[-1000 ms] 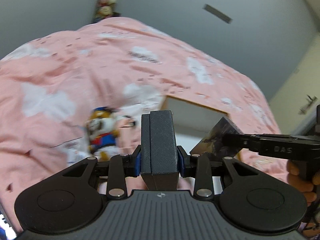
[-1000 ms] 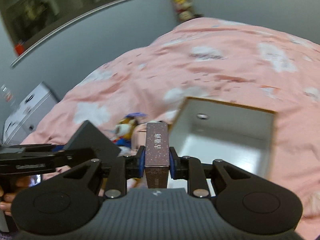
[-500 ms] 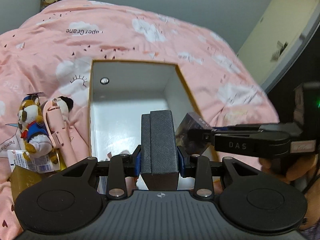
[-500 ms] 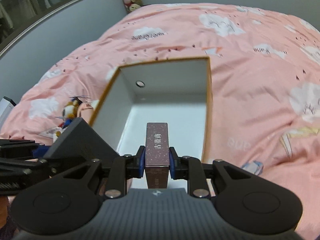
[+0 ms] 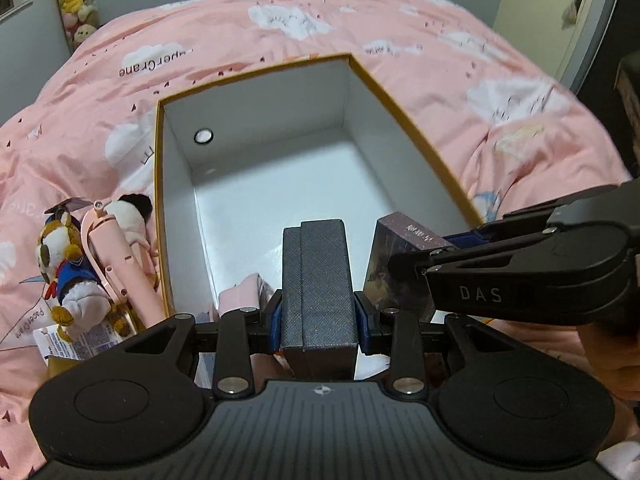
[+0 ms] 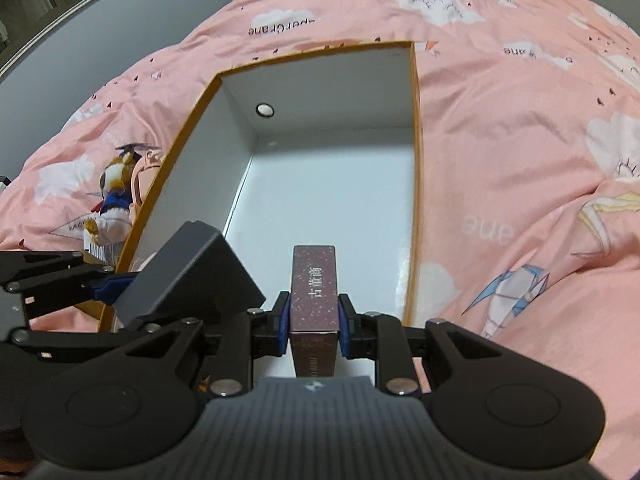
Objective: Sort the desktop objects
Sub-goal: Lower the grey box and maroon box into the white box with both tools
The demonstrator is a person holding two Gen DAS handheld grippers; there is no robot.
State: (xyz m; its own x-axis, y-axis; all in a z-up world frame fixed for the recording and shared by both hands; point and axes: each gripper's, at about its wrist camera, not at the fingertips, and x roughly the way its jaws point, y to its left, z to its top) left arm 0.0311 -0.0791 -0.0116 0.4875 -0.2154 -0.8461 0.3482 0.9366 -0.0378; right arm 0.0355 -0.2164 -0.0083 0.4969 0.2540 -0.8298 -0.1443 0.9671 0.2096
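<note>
My left gripper (image 5: 318, 314) is shut on a dark grey textured box (image 5: 318, 280), held over the near end of an open white cardboard box with an orange rim (image 5: 404, 106). My right gripper (image 6: 314, 326) is shut on a slim purple speckled box (image 6: 314, 284), also above the near end of the open box (image 6: 414, 128). The two grippers are side by side; the grey box shows in the right wrist view (image 6: 192, 272), the purple box in the left wrist view (image 5: 394, 264). A pink item (image 5: 242, 294) lies at the open box's near inside edge.
The open box rests on a pink cloud-print bedspread (image 5: 460, 60). A plush toy in blue (image 5: 66, 268), a pink folded stick-like item (image 5: 116, 260) and a white-and-black plush (image 5: 130, 216) lie left of the box. Grey wall and a door stand behind.
Both grippers moved forward and lower over the open box, each still holding its box. The open box now fills the middle of both views.
</note>
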